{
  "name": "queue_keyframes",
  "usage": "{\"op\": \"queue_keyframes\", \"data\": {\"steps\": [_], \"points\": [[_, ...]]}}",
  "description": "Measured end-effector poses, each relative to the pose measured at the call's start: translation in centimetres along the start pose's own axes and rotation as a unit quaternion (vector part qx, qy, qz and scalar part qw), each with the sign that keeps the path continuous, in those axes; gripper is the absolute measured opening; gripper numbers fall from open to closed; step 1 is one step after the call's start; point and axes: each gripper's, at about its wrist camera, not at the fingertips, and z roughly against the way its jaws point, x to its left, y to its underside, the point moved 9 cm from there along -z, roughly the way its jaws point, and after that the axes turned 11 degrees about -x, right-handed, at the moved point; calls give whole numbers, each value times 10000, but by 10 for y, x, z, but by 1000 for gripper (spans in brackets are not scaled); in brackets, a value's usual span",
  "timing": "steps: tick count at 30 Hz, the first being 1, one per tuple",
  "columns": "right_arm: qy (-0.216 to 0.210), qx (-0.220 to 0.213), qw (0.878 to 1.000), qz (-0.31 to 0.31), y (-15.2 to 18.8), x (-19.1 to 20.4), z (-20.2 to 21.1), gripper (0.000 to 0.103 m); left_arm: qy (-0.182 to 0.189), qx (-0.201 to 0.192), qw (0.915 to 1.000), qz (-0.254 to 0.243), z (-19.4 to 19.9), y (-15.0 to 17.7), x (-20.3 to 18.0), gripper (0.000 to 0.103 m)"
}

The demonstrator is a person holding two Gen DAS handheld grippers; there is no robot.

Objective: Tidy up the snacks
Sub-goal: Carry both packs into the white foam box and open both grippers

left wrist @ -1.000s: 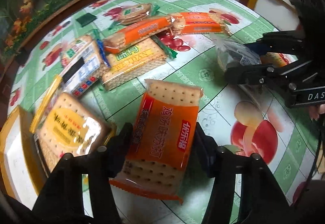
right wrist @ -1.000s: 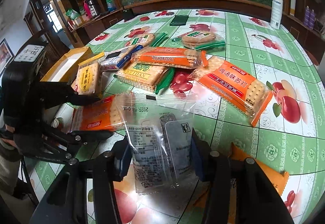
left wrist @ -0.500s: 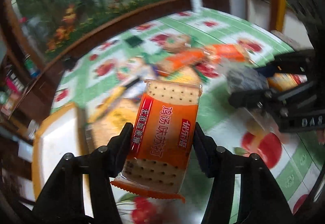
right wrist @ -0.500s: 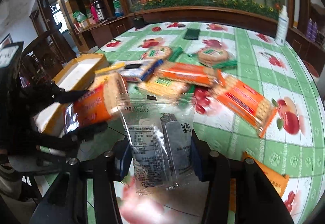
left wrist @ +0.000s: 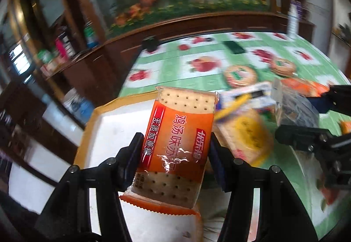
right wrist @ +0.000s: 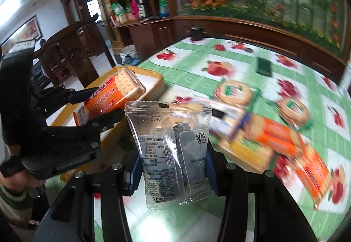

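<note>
- Green fruit-printed cloth covers the surface [right wrist: 190, 70]; many snack packs lie blurred at the right of both views.
- Left gripper [left wrist: 175, 154] is clenched on an orange cracker pack [left wrist: 177, 147], lifted above the yellow-rimmed box [left wrist: 87, 132] at lower left.
- Right gripper [right wrist: 173, 167] grasps a clear packet [right wrist: 171, 143] with dark contents, held at frame centre above the surface.

The counter [right wrist: 193, 70] wears a green-and-white cloth printed with red fruit. At the left of the right-wrist frame a yellow-rimmed box [right wrist: 159, 85] sits at its edge. Round cracker packs [right wrist: 233, 91] lie right of centre, orange packs [right wrist: 283, 138] at the right, a dark flat object [right wrist: 264, 66] above.
</note>
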Motion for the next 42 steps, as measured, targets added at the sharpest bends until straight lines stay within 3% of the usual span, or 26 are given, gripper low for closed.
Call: {"op": "queue_keyframes", "data": {"steps": [6,11,16,22,29,35,37,39,42], "points": [[-284,24,9995,110,-25,21,-36,49,-747,183,9935,845,-22,7,57,60],[-518,38,9985,184,-46,40,-67,49,-1190,368,9850,1195,-36,18,89,60],[-676,162,9971,299,-61,60,-105,49,-1289,612,9790,1454,-45,32,104,60],[-668,536,9951,493,-57,78,-157,50,-1532,786,9721,1594,-47,43,118,60],[-815,586,9921,752,-59,102,-159,50,-1497,922,9681,1787,-50,56,121,60],[-654,901,9912,713,-41,99,-181,50,-1543,997,9675,1738,-51,57,122,60],[-671,962,9914,573,-38,96,-184,52,-1484,1024,9680,1747,-53,58,121,65],[-623,982,9919,506,-37,92,-184,59,-1514,995,9673,1777,-51,57,123,78],[-686,904,9927,405,-40,90,-180,64,-1613,866,9678,1729,-45,52,125,83]]}}
